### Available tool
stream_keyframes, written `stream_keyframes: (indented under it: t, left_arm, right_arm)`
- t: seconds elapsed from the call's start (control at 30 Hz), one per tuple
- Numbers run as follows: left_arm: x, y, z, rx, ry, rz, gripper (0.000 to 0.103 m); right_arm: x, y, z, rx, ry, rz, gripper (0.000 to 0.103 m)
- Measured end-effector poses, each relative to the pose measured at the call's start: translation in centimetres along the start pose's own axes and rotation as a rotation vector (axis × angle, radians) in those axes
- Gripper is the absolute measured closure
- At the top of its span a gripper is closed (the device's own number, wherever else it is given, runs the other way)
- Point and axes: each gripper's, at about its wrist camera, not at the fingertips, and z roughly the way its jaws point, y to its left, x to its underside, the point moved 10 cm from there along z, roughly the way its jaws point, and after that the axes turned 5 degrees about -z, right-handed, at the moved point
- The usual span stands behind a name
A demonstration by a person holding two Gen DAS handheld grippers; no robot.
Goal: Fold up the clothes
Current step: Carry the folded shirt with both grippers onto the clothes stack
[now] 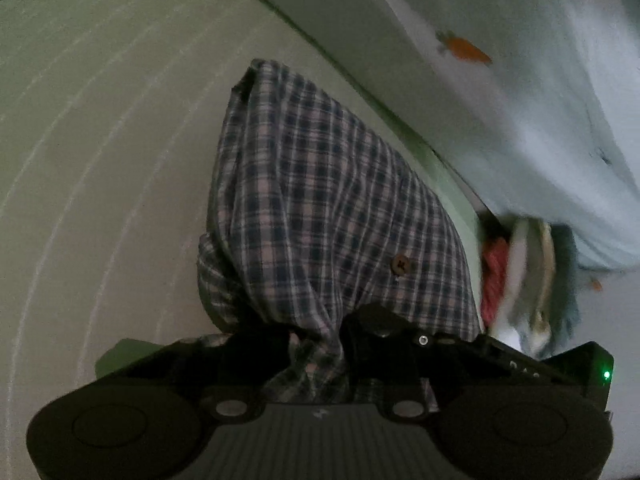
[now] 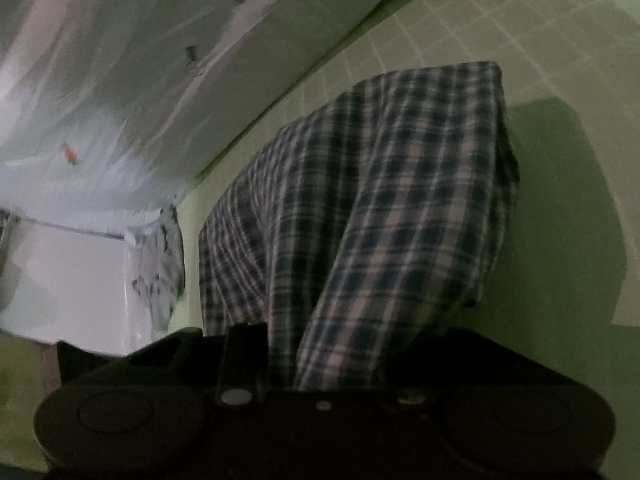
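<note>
Both grippers are matte black, the left gripper point(image 1: 316, 360) with silver screws and a green light.

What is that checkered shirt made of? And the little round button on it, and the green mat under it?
The checkered shirt looks like thin woven cloth, maybe cotton: it drapes in soft folds and is matte. The button looks brown, like wood or plastic; too small to tell. The green mat looks like smooth rubbery plastic with pale printed grid lines.

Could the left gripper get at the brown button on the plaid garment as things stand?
Probably not without letting go: the left gripper is shut on bunched cloth of the plaid garment. The brown button lies uncovered just beyond its fingertips.
</note>
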Motion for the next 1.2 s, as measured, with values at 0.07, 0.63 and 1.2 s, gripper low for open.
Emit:
stream_keyframes:
  t: [0.07,0.63,1.2]
  left_arm:
    - [1.7,-0.7,-0.3,0.012,0.025,0.026,0.075]
    - [14.9,-9.2,1.7,0.138,0.326,0.352,0.075]
    - [17.8,-39.8,13.5,0.341,0.075,0.468,0.075]
  right_arm:
    - [1.6,0.0,-1.9,0.016,-0.026,0.006,0.07]
    - [10.1,-4.2,-16.1,0.195,-0.325,0.188,0.07]
    - [-8.3,-14.0,-40.3,0.199,-0.484,-0.195,0.07]
